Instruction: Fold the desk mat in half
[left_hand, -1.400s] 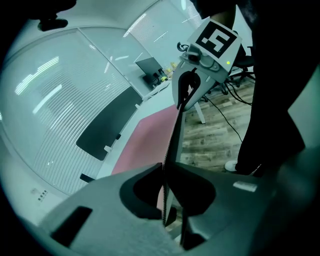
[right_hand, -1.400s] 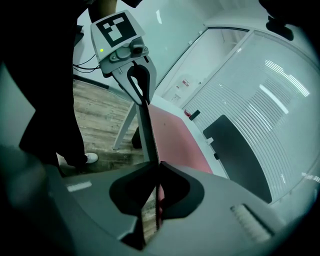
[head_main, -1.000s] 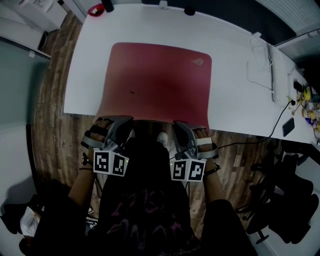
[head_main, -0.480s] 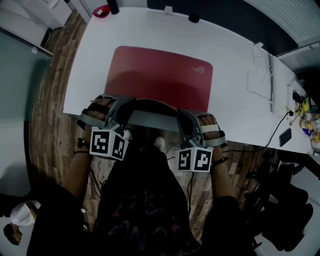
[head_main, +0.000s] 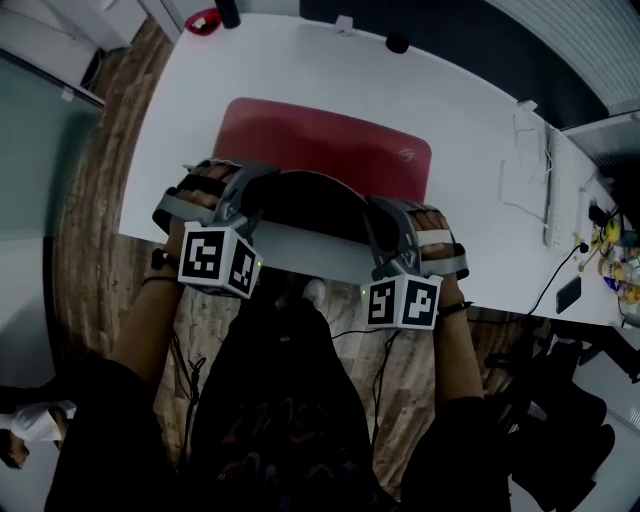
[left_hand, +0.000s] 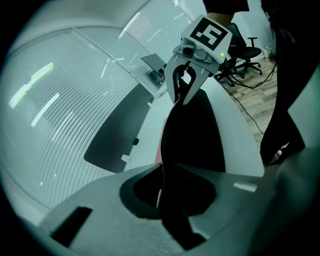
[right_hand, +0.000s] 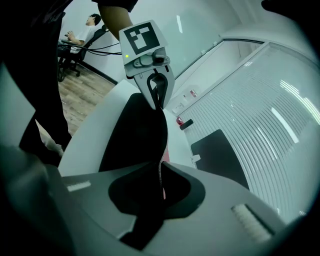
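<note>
The red desk mat lies on the white desk. Its near edge is lifted off the desk and arches over toward the far side, so the black underside shows between my hands. My left gripper is shut on the left end of that raised edge, and my right gripper is shut on the right end. In the left gripper view the jaws pinch the thin mat edge, and the black underside runs on to the other gripper. In the right gripper view the jaws clamp the same edge.
A red object and two small black items sit along the desk's far edge. A white keyboard and cables lie at the right. Office chairs stand on the wooden floor, and a seated person is in the background.
Both grippers moved from the desk's near edge out over the desk, lifting the mat's near edge and carrying it toward the far side. More black underside shows and less red top.
</note>
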